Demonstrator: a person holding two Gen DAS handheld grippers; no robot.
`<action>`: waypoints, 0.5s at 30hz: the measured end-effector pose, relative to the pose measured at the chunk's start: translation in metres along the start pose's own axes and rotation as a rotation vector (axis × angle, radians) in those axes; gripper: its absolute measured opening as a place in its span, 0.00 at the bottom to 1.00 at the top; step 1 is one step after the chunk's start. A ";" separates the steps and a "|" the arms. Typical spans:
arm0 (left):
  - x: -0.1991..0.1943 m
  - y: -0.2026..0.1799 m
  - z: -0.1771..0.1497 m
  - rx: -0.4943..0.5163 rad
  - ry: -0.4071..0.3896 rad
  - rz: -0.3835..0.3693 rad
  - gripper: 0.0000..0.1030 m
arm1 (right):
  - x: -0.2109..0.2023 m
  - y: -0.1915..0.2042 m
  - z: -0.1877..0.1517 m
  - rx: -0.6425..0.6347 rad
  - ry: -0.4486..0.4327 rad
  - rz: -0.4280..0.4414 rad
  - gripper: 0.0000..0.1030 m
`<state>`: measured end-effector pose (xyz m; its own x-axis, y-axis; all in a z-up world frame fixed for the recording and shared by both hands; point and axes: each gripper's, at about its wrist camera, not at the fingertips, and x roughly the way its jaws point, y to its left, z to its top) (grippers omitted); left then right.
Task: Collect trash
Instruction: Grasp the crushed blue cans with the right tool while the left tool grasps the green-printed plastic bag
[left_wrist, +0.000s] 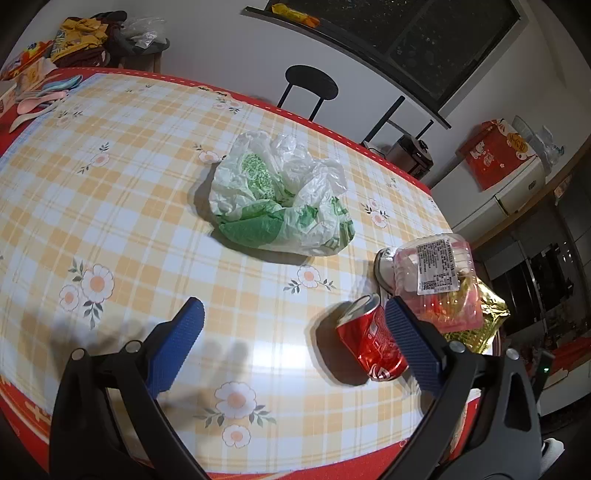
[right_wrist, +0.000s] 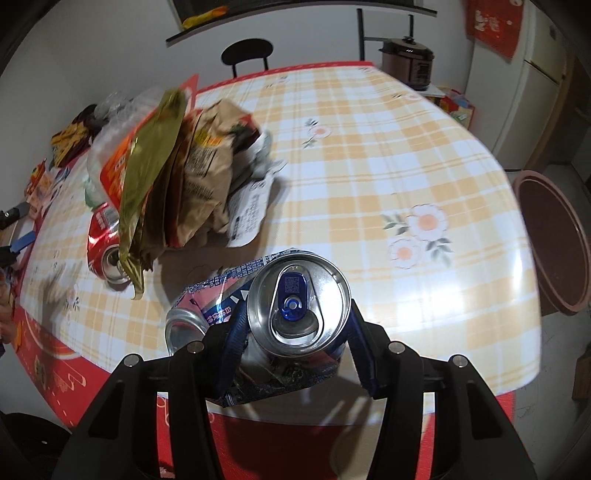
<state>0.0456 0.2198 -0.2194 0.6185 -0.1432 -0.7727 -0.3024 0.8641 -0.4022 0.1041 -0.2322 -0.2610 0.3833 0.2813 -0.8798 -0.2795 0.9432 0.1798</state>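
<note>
- Left gripper (left_wrist: 295, 334): blue pads wide apart, nothing between them, hanging over the checked tablecloth (left_wrist: 129, 206) at the near side of the table.
- Crumpled white-and-green plastic bag (left_wrist: 280, 195): mid-table, far from the left gripper, on its own with bare cloth all round.
- Crushed red can (left_wrist: 373, 343): lying on its side just beside the left gripper's right pad, outside the jaws; contact there can't be judged.
- Trash pile right of the red can: clear plastic box with a printed label (left_wrist: 434, 271) on top, gold foil wrapper (left_wrist: 480, 321) at its right, near the table's right edge.
- Right-wrist view, left part: same pile, gold foil wrapper standing up against a crumpled brown snack bag (right_wrist: 207, 173), red can under the foil's near end.
- Right gripper (right_wrist: 295, 328): clamped on a blue-and-silver drink can (right_wrist: 299, 306), pads pressing both sides, top with blue tab facing the camera; the can is over the near edge of the table.
- Another silver can (right_wrist: 183, 326): just left of the held one.
- Brown round bin (right_wrist: 554, 243): off the table's right edge, at floor level.
</note>
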 end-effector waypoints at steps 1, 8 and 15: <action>0.002 -0.001 0.002 0.004 0.000 0.002 0.94 | -0.003 -0.002 0.001 0.004 -0.005 -0.003 0.50; 0.023 -0.005 0.026 0.030 -0.019 0.032 0.94 | -0.015 -0.020 0.007 0.047 -0.031 -0.031 0.50; 0.072 -0.023 0.056 0.061 -0.001 0.024 0.94 | -0.025 -0.032 0.003 0.079 -0.040 -0.057 0.50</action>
<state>0.1375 0.2168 -0.2384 0.6122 -0.1213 -0.7813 -0.2725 0.8952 -0.3525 0.1062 -0.2686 -0.2430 0.4316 0.2316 -0.8718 -0.1860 0.9686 0.1652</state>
